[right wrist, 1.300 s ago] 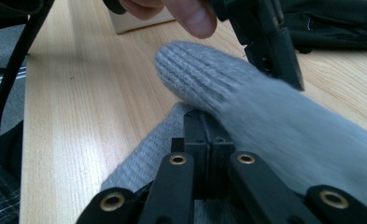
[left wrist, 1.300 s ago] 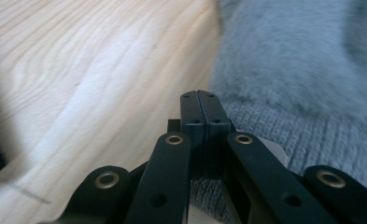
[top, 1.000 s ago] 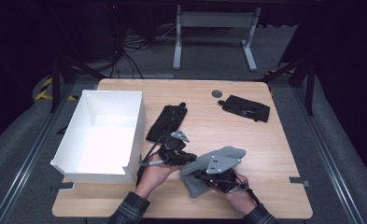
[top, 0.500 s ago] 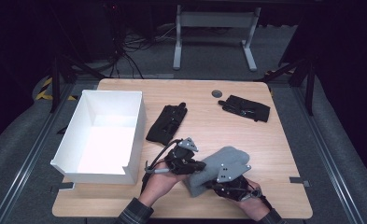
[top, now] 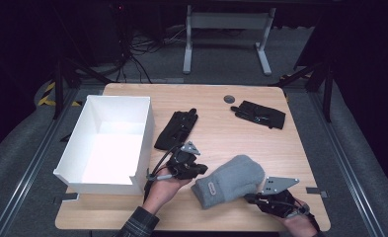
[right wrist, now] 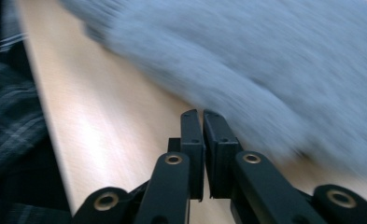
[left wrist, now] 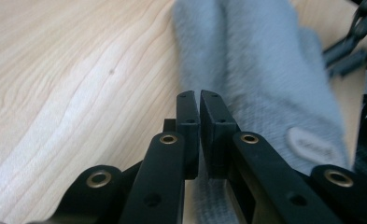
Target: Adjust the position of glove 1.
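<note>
Grey fleece mitten [top: 228, 180] lies flat on the table [top: 216, 128], between the two grippers. Left gripper [top: 200, 169] at its cuff and right gripper [top: 250, 198] beside it both have clenched, empty jaws.

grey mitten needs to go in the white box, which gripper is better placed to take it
Left. The left gripper sits at the grey mitten cuff end, beside the white box. The right gripper is on the mitten's far side from it.
</note>
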